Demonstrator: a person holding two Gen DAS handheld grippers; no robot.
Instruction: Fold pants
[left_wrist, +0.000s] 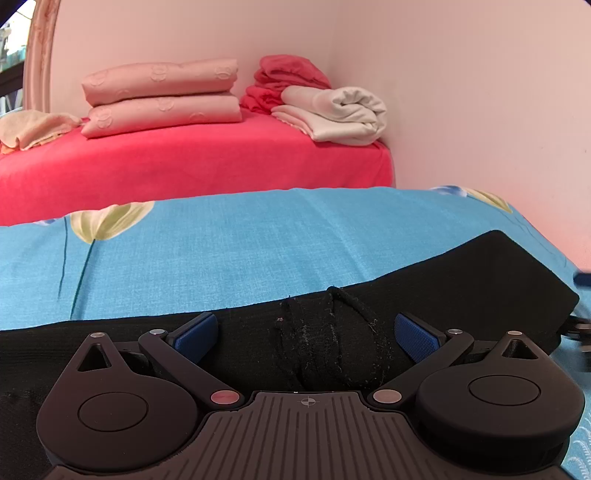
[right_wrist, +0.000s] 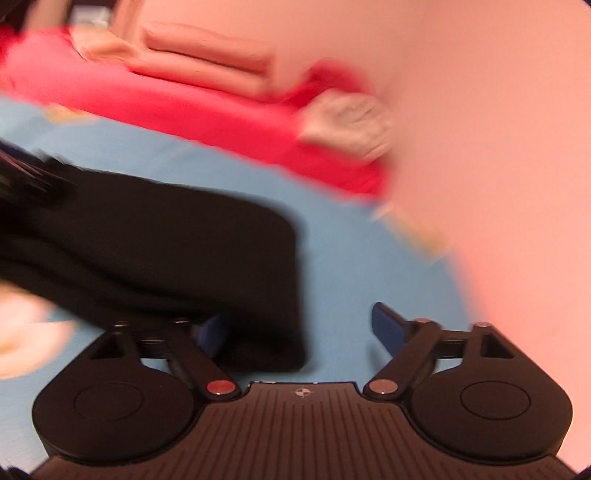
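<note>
Pants: black pants (left_wrist: 461, 273) lie flat on the blue floral bedsheet (left_wrist: 221, 243); a knotted drawstring (left_wrist: 332, 332) sits bunched at the near edge
Left gripper: left gripper (left_wrist: 306, 336) low over the pants, jaws spread wide — released, the drawstring between the blue pads (left_wrist: 195, 338), neither touching it
Right gripper: right gripper (right_wrist: 301, 332) at the pants' corner (right_wrist: 258, 277); view heavily blurred; jaws apart, gripping nothing; left pad partly hidden behind the cloth
Background: red mattress (left_wrist: 184, 162) against the pink wall (left_wrist: 480, 92); folded pink blankets (left_wrist: 162, 96), a red cloth pile (left_wrist: 288, 79), a white folded sheet (left_wrist: 343, 114) — all well apart from the pants
</note>
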